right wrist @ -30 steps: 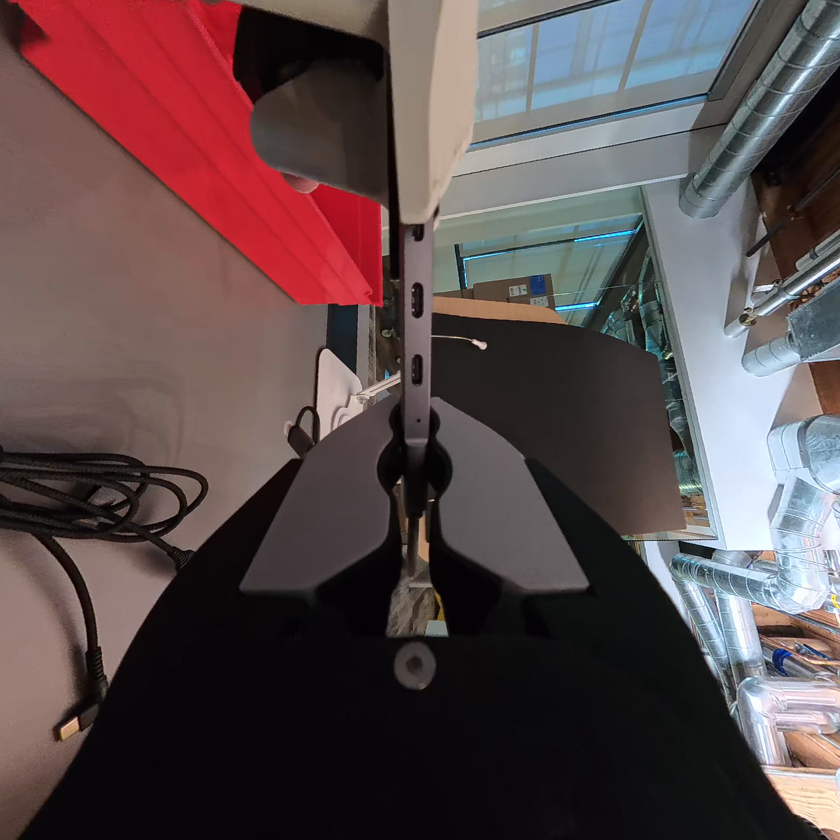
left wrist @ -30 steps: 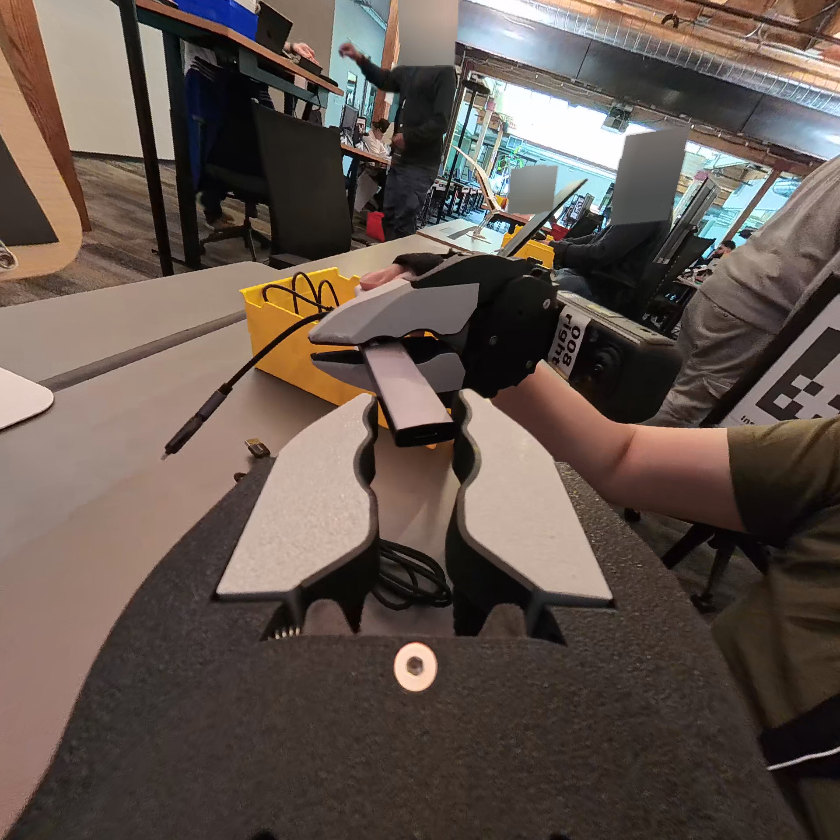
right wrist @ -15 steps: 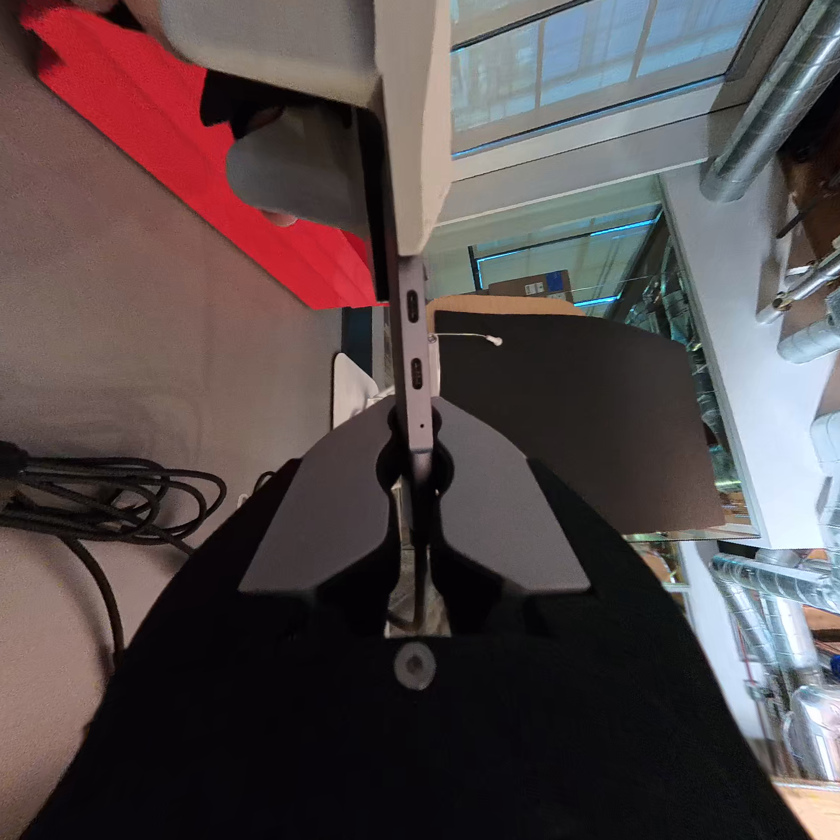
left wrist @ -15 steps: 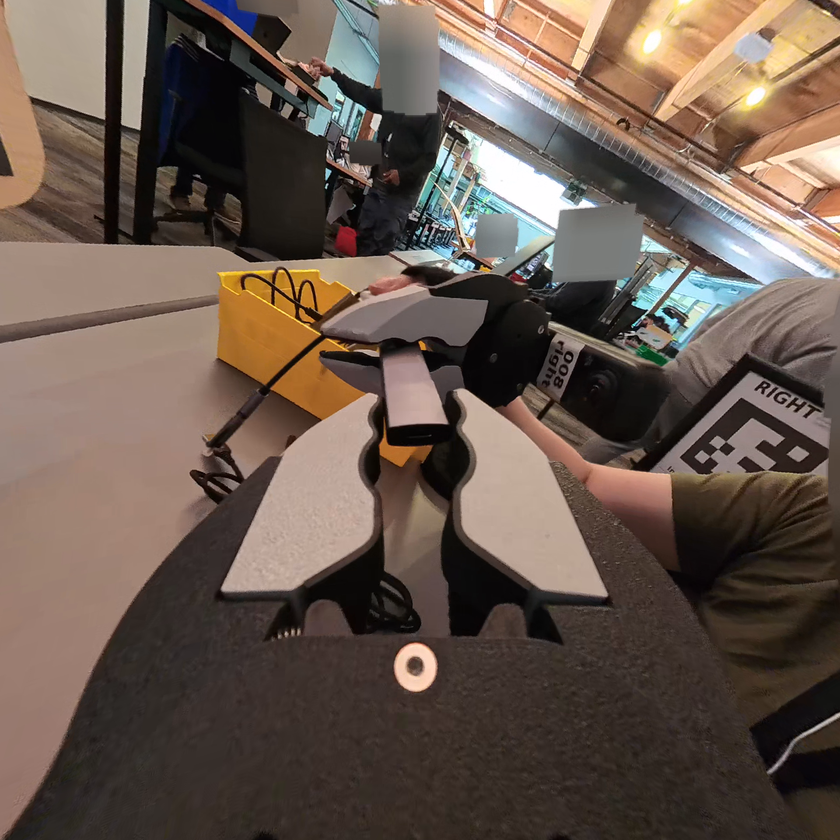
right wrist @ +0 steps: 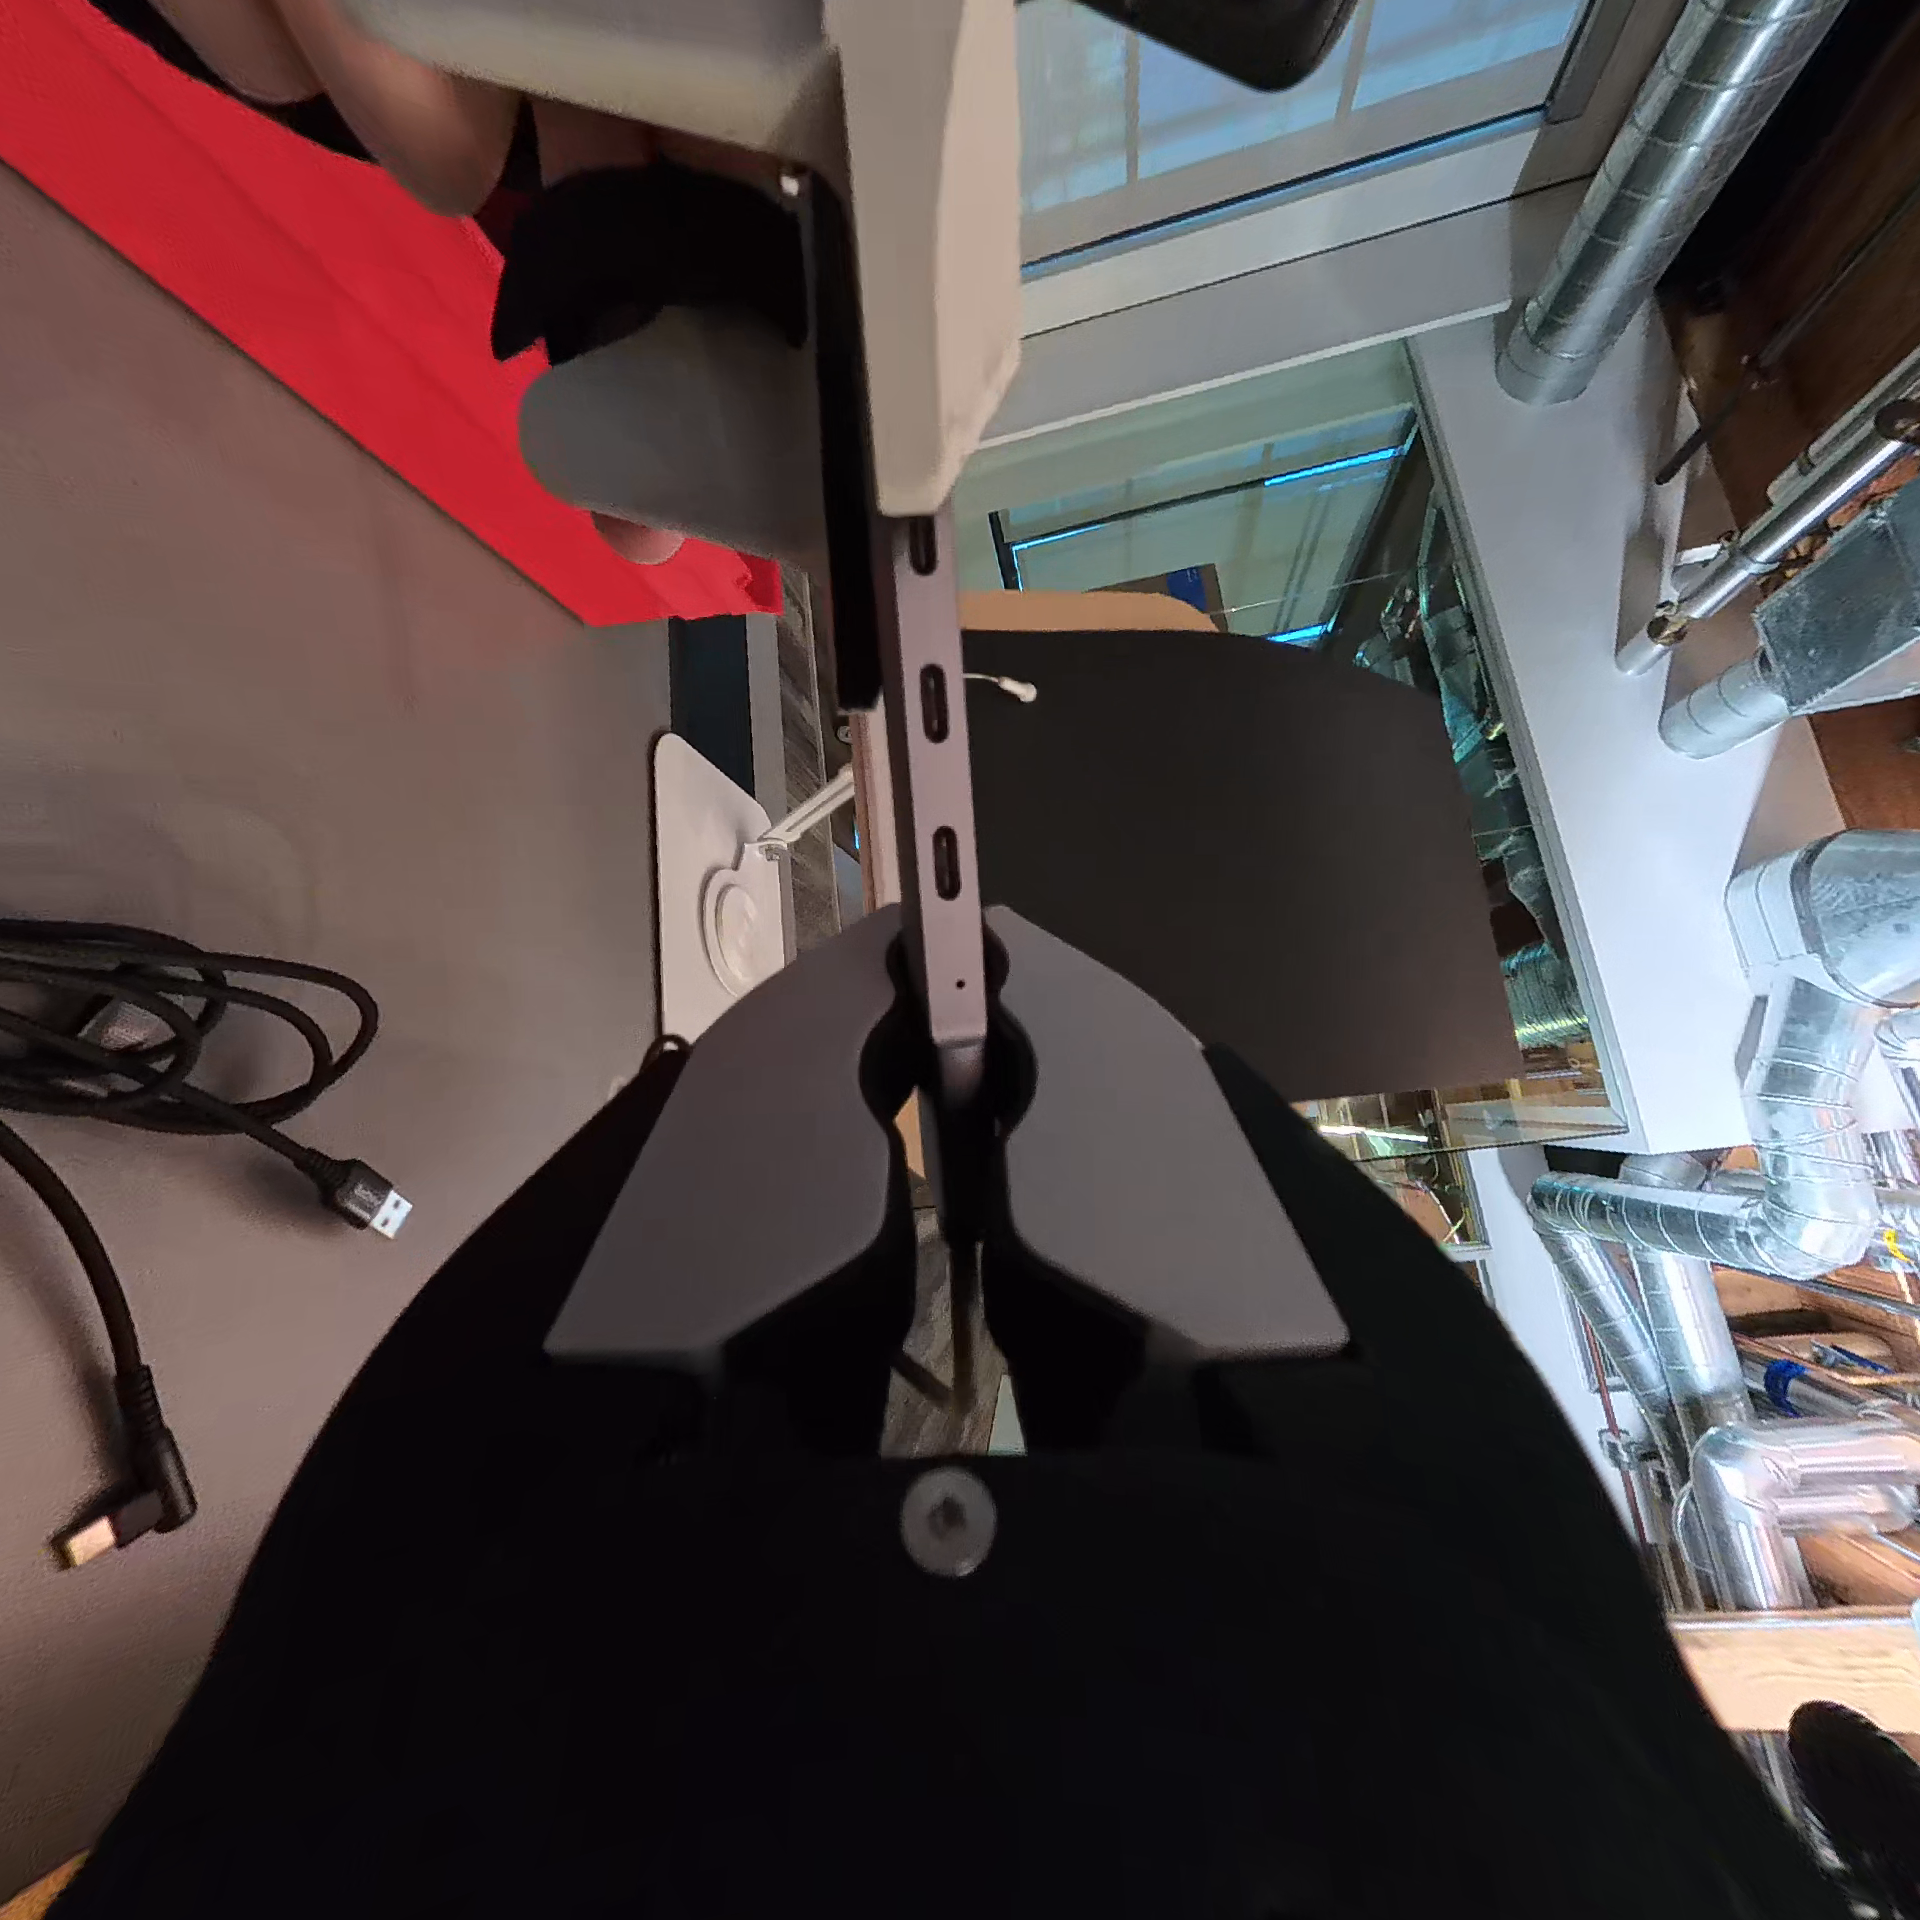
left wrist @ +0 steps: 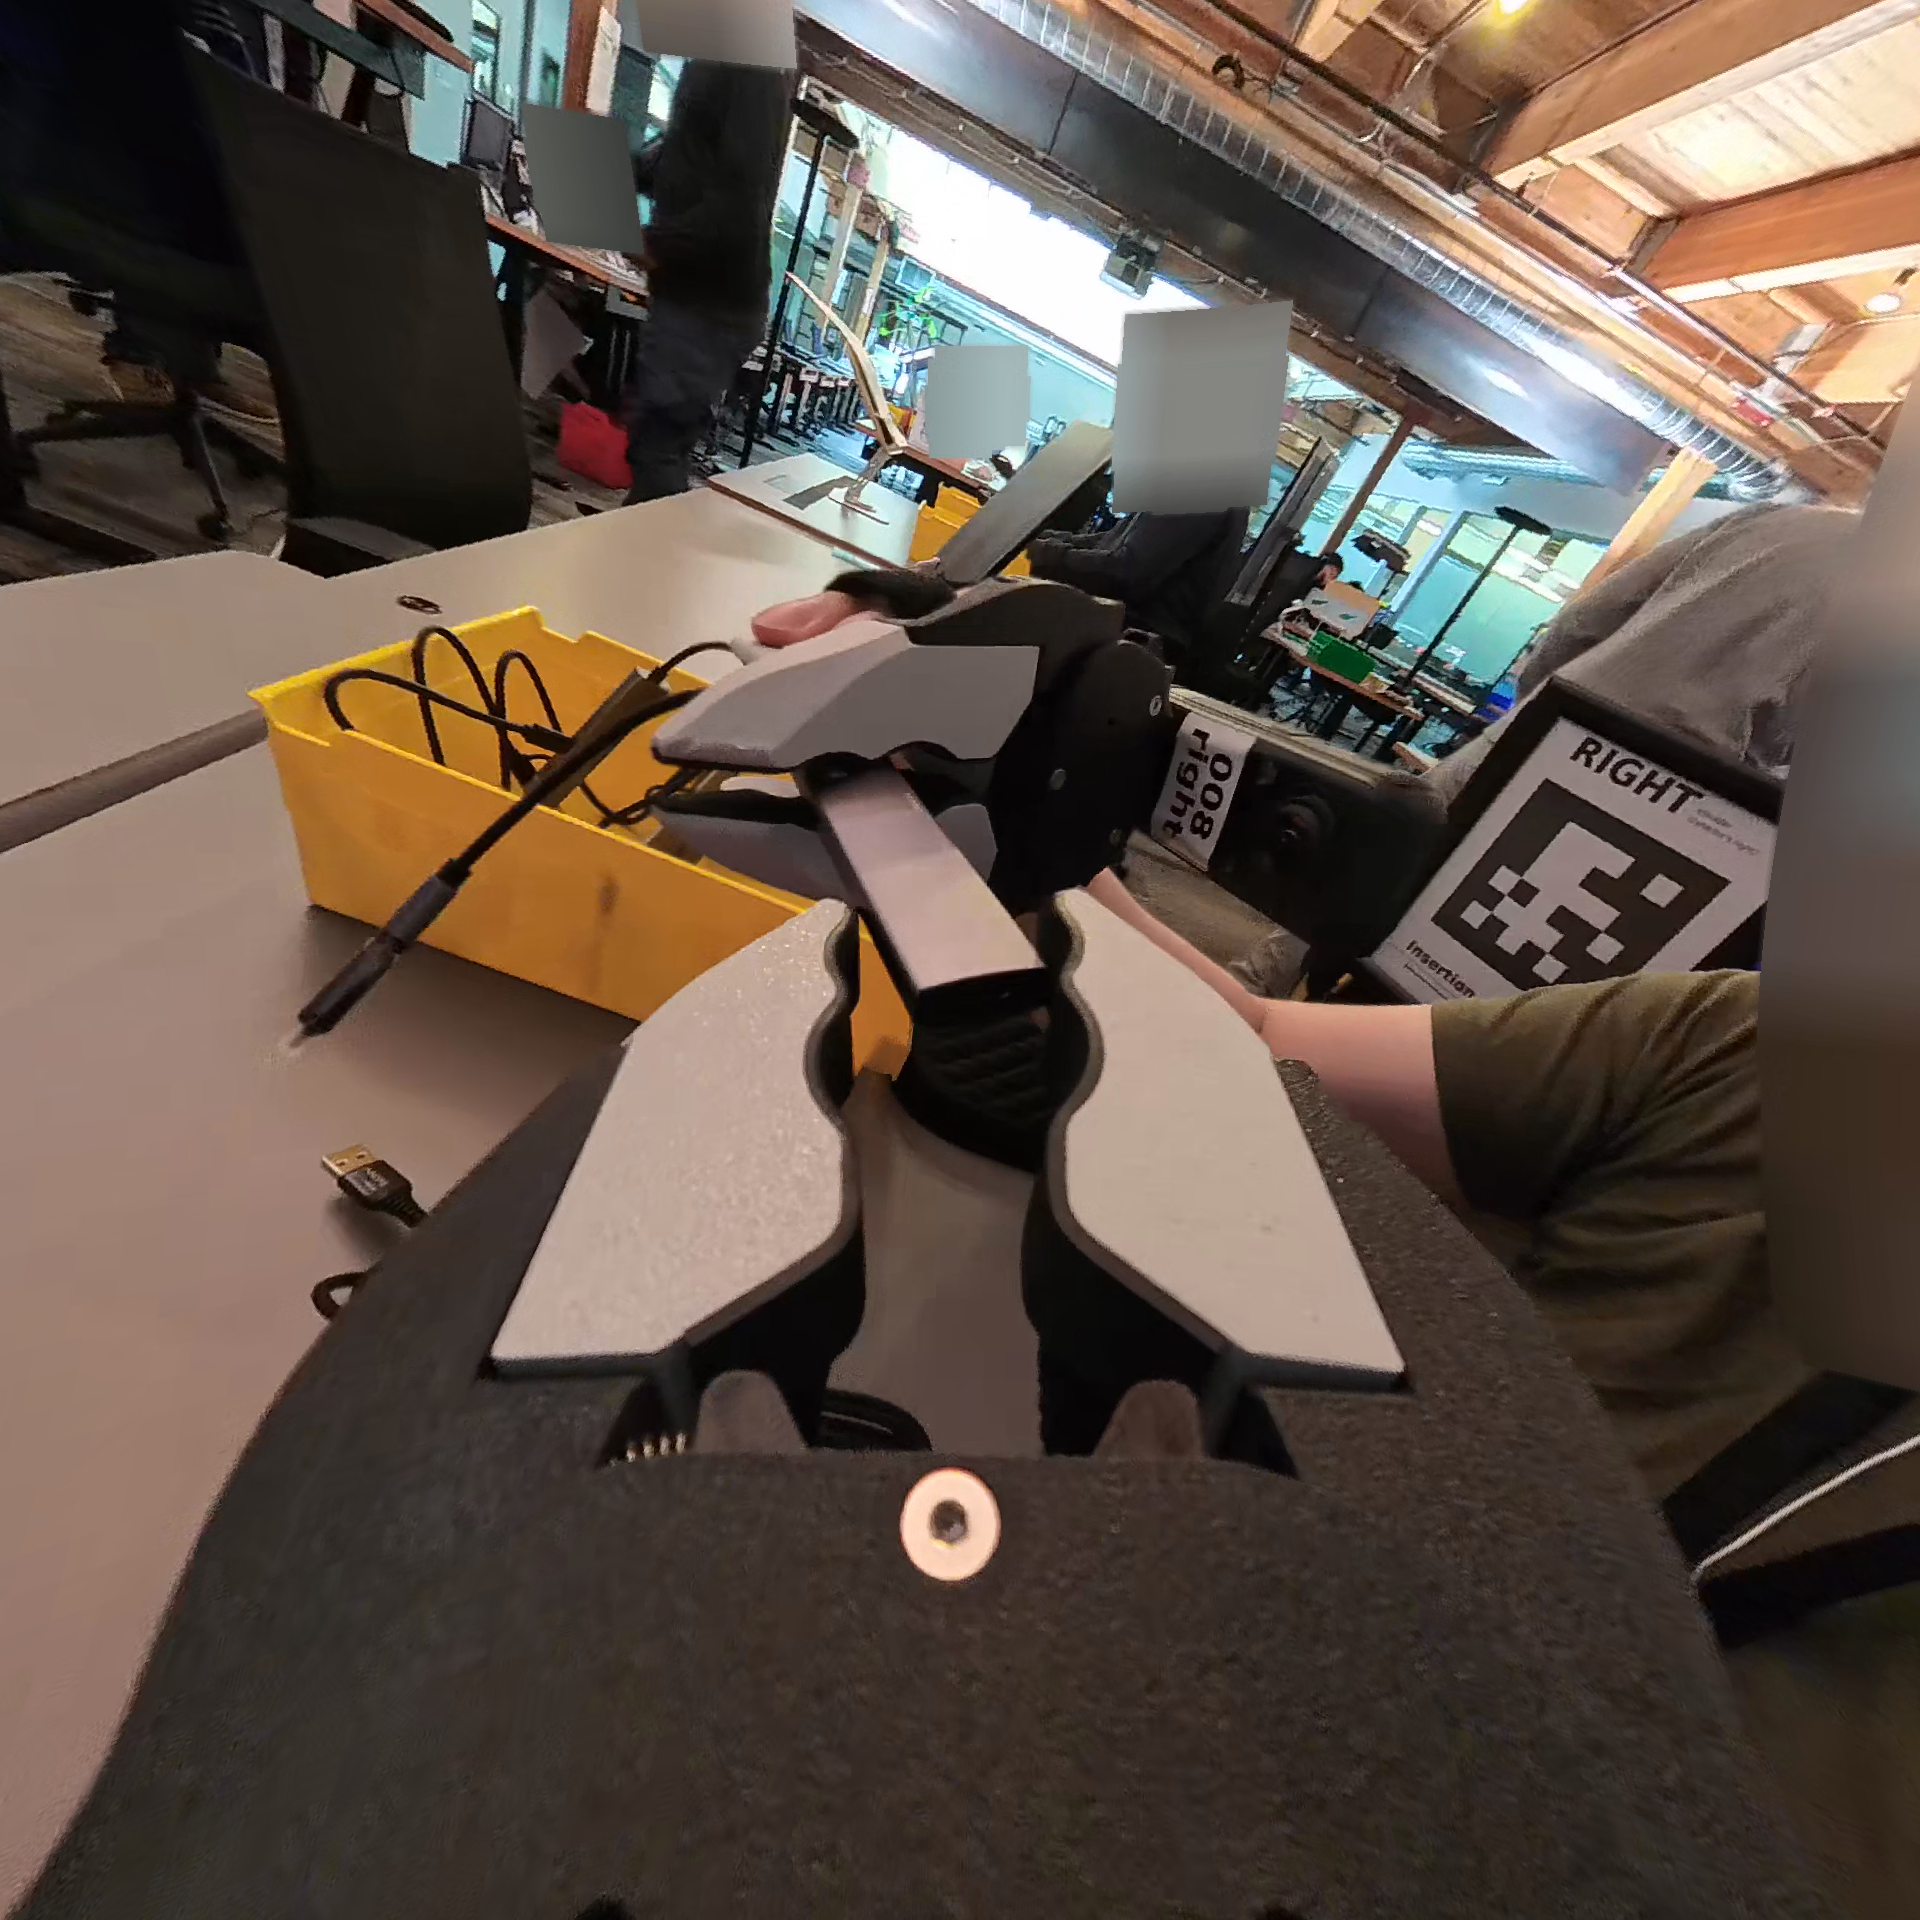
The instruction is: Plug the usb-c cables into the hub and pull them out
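The right gripper (right wrist: 940, 1023) clamps the grey hub (right wrist: 935, 790), whose far end sits between the left gripper's (left wrist: 951, 997) parted fingers (not pressing). Releasing now may drop it.

Grey table (left wrist: 156, 1195) is mostly open on the left of the left wrist view, wide passage there. Obstacles: yellow bin (left wrist: 488, 883) stands ahead-left with black cables (left wrist: 468, 696) looped inside; one cable plug (left wrist: 374, 956) hangs over its wall down to the tabletop. Loose USB plug (left wrist: 364, 1179) lies just beside the left gripper (left wrist: 951, 987). Hub (left wrist: 914, 883) fills the gap between that gripper's fingers, and the right gripper (left wrist: 790, 769) blocks straight ahead. In the right wrist view a cable bundle (right wrist: 156, 1029) clutters the table; red bin (right wrist: 312, 312) closes the far side.
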`<state>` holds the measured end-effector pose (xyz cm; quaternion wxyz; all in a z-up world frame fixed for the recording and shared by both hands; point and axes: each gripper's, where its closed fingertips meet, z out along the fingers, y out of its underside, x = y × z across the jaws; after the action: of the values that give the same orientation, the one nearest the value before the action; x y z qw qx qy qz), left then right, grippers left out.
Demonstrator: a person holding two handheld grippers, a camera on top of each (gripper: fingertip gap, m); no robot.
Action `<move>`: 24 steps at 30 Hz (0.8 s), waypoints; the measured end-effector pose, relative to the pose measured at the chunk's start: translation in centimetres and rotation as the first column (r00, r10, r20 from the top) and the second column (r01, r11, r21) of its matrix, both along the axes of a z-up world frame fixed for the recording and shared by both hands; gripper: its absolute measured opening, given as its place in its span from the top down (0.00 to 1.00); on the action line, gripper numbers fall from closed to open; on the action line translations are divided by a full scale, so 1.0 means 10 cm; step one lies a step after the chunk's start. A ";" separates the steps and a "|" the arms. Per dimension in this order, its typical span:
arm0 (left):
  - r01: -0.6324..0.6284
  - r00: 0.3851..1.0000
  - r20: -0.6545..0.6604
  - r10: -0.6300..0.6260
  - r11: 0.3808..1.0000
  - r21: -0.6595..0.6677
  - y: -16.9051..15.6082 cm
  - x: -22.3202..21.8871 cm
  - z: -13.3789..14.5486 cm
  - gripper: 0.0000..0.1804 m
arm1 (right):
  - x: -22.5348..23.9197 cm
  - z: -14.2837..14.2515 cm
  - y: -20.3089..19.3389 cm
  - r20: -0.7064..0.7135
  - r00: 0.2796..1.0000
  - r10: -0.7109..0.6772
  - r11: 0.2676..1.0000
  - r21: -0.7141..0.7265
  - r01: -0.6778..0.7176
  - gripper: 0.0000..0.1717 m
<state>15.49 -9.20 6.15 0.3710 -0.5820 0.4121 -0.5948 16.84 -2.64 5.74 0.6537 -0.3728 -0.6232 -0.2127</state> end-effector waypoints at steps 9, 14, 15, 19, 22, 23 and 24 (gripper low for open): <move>0.048 0.995 0.096 -0.039 0.994 -0.102 0.11 0.01 0.00 0.84 | 0.07 -0.01 0.04 0.049 0.997 -0.052 0.998 -0.015 0.053 0.95; 0.051 0.988 0.149 -0.026 0.985 -0.167 0.21 -0.06 0.03 0.86 | 0.00 -0.01 0.02 0.039 0.998 -0.041 0.999 -0.015 0.042 0.95; 0.043 0.988 0.155 -0.016 0.984 -0.174 0.23 -0.08 0.04 0.86 | -0.02 -0.03 0.02 0.043 0.998 -0.037 0.999 -0.019 0.038 0.95; 0.025 0.989 0.150 0.003 0.983 -0.183 0.29 -0.11 0.00 0.87 | -0.05 -0.10 0.05 0.055 0.998 -0.043 0.998 -0.036 0.045 0.94; 0.040 0.992 0.128 -0.022 0.990 -0.133 0.25 -0.11 -0.02 0.87 | -0.06 -0.10 0.03 0.010 1.000 -0.019 0.993 -0.117 0.020 0.96; 0.036 0.994 0.104 -0.027 0.996 -0.083 0.24 -0.11 -0.04 0.87 | -0.06 -0.11 0.00 0.003 1.000 0.003 0.989 -0.150 -0.002 0.96; 0.021 0.997 0.074 -0.019 0.999 -0.030 0.23 -0.10 -0.06 0.87 | -0.06 -0.13 -0.02 0.006 1.000 0.018 0.983 -0.180 -0.017 0.96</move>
<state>14.44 -6.89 5.56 0.3713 -0.5610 0.3947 -0.6258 16.24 -2.87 4.46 0.6169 -0.4241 -0.6456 -0.1511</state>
